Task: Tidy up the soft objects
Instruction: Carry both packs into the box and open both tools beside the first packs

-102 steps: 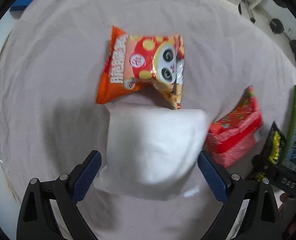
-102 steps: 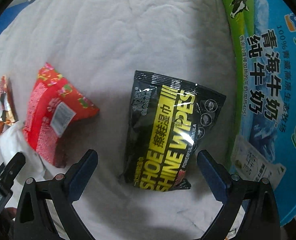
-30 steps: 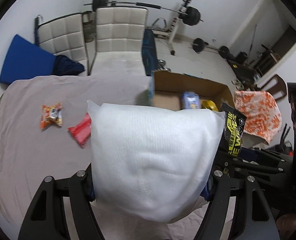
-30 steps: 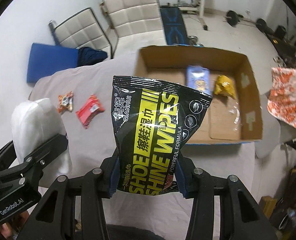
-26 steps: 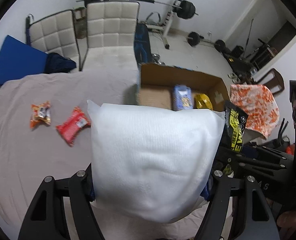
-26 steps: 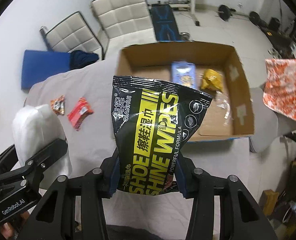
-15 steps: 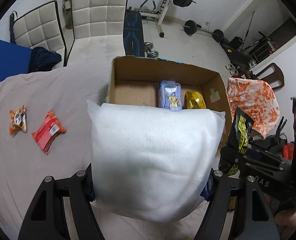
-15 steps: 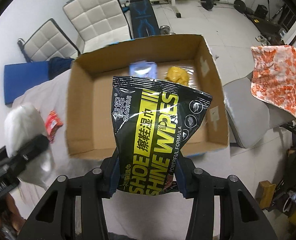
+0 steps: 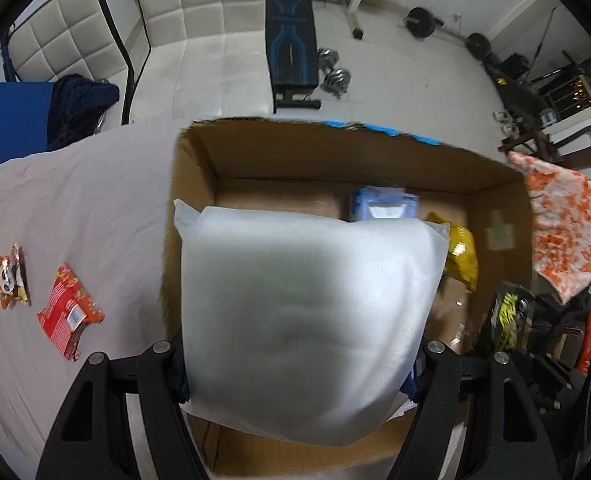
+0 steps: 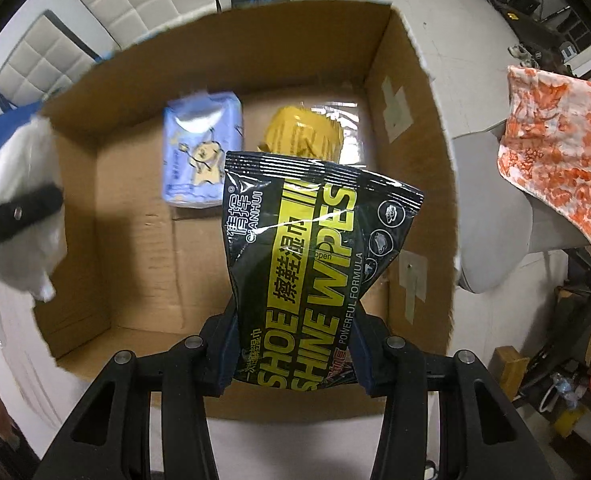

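Note:
My left gripper [image 9: 297, 376] is shut on a puffy white pack [image 9: 307, 320], which hangs over the left part of an open cardboard box [image 9: 199, 168]. In the right wrist view the white pack [image 10: 23, 216] shows at the box's left wall. My right gripper [image 10: 293, 364] is shut on a black and yellow shoe wipes pack [image 10: 307, 276], held above the cardboard box [image 10: 411, 128]. Inside lie a light blue pack [image 10: 201, 152] and a yellow pack [image 10: 303, 136]. Both grippers point down into the box.
An orange snack bag [image 9: 10, 276] and a red pack [image 9: 69, 316] lie on the grey cloth [image 9: 75, 208] left of the box. White chairs [image 9: 199, 12], weights and an orange patterned cloth [image 9: 563, 220] stand beyond the table.
Both grippers carried their packs from the cloth toward the box and sank; the box now fills both views, and the snacks have slid to the left edge.

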A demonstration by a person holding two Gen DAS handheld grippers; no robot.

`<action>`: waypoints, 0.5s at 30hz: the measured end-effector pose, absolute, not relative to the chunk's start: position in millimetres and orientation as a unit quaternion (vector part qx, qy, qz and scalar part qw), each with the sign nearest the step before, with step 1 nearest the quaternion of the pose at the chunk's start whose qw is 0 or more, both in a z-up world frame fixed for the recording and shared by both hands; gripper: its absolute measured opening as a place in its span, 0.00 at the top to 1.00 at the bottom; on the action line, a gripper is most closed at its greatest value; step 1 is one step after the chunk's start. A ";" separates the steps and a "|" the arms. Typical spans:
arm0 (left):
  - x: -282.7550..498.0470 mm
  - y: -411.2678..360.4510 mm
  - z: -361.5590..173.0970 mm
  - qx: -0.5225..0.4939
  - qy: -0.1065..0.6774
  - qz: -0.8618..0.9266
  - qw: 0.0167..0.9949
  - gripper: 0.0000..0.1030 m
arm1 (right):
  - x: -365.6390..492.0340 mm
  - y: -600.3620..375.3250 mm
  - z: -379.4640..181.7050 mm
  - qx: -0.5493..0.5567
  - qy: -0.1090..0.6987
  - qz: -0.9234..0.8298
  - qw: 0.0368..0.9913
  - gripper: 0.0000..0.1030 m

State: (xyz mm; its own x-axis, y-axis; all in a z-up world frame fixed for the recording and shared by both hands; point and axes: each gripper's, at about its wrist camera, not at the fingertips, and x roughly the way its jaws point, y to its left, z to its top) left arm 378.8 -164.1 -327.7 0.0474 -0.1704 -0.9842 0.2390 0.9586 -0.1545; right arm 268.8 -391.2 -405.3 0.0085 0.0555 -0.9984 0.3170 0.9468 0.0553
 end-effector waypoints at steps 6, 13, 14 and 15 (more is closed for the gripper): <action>390.0 -179.8 -355.6 0.050 0.688 -0.131 0.712 0.30 | 278.4 -393.0 -432.1 0.121 0.714 -0.089 0.684 0.52; 398.7 -190.7 -364.5 0.058 0.691 -0.131 0.708 0.29 | 280.8 -389.5 -451.1 0.109 0.726 -0.085 0.674 0.51; 401.1 -191.3 -366.6 0.058 0.693 -0.130 0.707 0.28 | 282.2 -387.4 -453.4 0.106 0.728 -0.085 0.672 0.51; 402.3 -192.0 -367.9 0.057 0.694 -0.129 0.706 0.28 | 282.6 -386.5 -454.9 0.105 0.729 -0.086 0.671 0.51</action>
